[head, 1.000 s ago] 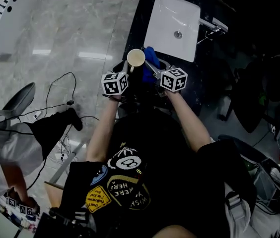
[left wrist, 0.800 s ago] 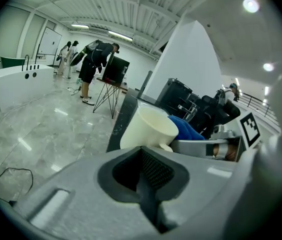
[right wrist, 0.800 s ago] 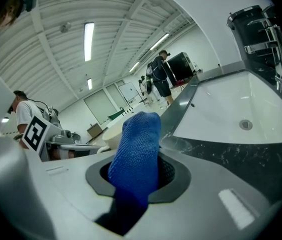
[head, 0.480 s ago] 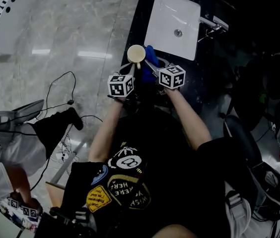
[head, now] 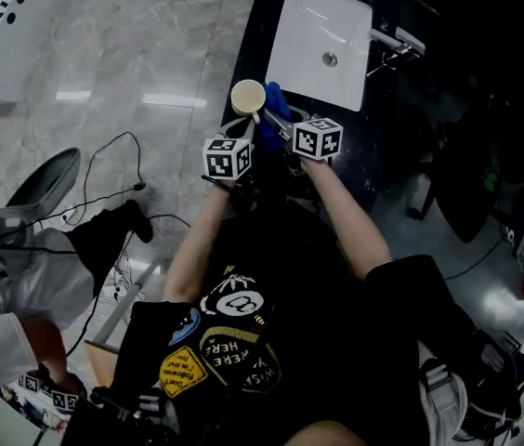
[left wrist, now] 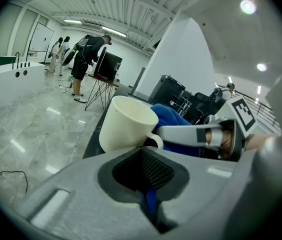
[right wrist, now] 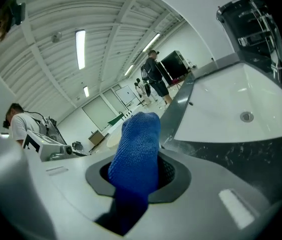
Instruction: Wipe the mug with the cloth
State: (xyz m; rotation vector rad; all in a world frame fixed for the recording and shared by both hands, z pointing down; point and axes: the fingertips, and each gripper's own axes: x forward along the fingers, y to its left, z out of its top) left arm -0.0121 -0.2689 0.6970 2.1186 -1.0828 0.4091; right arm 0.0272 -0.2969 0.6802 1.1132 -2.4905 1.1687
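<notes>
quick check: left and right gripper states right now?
Left gripper: shut on the mug, by its handle.
Right gripper: shut on the cloth.

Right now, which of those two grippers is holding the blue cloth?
The right gripper: the blue cloth sticks up from between its jaws. The left gripper holds the cream mug instead.

Glossy mug (left wrist: pixel 126 124), nubbly woven cloth (right wrist: pixel 136 149)

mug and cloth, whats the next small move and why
Probably press the blue cloth, clamped in the right gripper, against the outer wall of the mug and start rubbing. The left gripper holds the mug by its handle, and the cloth sits right beside it.
</notes>
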